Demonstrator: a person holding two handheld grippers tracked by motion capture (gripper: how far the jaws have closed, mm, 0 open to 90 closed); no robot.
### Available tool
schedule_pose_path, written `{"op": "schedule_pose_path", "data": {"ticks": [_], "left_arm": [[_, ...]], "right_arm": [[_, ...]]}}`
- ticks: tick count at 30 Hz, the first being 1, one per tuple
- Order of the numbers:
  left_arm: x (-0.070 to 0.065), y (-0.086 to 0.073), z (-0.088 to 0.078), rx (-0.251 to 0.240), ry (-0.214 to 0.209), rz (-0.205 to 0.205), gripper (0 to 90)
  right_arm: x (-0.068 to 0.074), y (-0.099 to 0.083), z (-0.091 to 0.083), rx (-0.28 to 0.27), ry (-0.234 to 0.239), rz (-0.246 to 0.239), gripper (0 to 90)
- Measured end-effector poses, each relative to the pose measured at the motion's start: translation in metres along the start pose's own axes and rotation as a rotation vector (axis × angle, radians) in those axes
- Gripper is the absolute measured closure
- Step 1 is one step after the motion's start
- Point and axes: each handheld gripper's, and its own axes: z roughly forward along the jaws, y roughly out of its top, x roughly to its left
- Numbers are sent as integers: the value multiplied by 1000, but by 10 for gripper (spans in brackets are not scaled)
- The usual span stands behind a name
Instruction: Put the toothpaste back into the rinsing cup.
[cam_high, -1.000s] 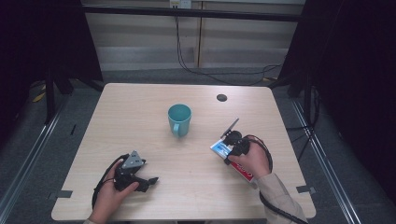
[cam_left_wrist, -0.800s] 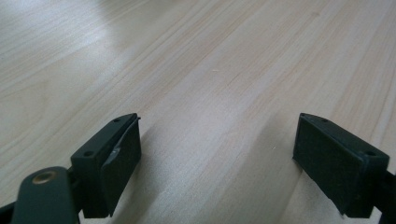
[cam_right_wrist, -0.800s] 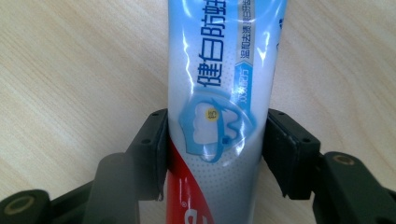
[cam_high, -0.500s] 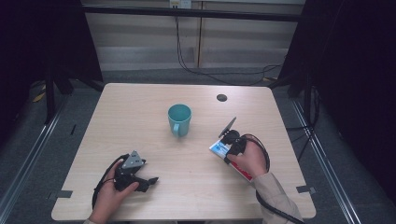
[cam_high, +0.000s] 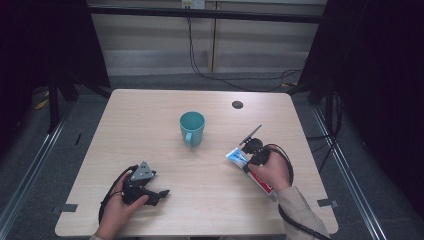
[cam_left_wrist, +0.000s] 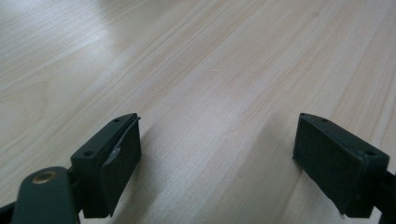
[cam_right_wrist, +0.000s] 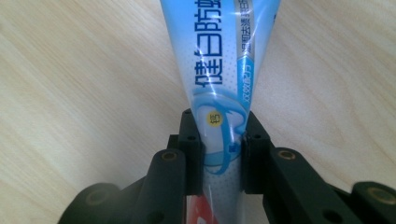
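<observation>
Right gripper (cam_right_wrist: 219, 154) is clamped on the toothpaste tube (cam_right_wrist: 222, 70), tube pointing up-left toward the teal mug (cam_high: 192, 127) just beyond it, while the left gripper (cam_left_wrist: 219, 163) sits spread apart, far off.

Layout of items on the surface (cam_high: 150, 125).
Mug (cam_high: 192, 127) near centre; tube (cam_right_wrist: 219, 84) at 4 o'clock of it, between the right gripper's (cam_high: 250, 150) jaws; left gripper (cam_high: 145, 185) at 7 o'clock, near the front edge; small round disc (cam_high: 237, 104) at 1 o'clock, toward the rear.
</observation>
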Motion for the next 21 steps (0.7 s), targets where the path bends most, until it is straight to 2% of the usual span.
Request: {"op": "schedule_pose_path", "data": {"ticks": [3, 7, 11, 16, 21], "left_arm": [[0, 0, 0, 0, 0, 0, 148], [0, 0, 0, 0, 0, 0, 148], [0, 0, 0, 0, 0, 0, 148], [0, 0, 0, 0, 0, 0, 148], [0, 0, 0, 0, 0, 1, 148]], "right_arm": [[0, -3, -6, -51, 31, 12, 746], [1, -3, -18, -98, 26, 4, 746], [-1, -2, -36, -190, 31, 12, 745], [-3, 1, -47, -290, 39, 39, 744], [-2, 5, -52, -378, 22, 51, 744]]}}
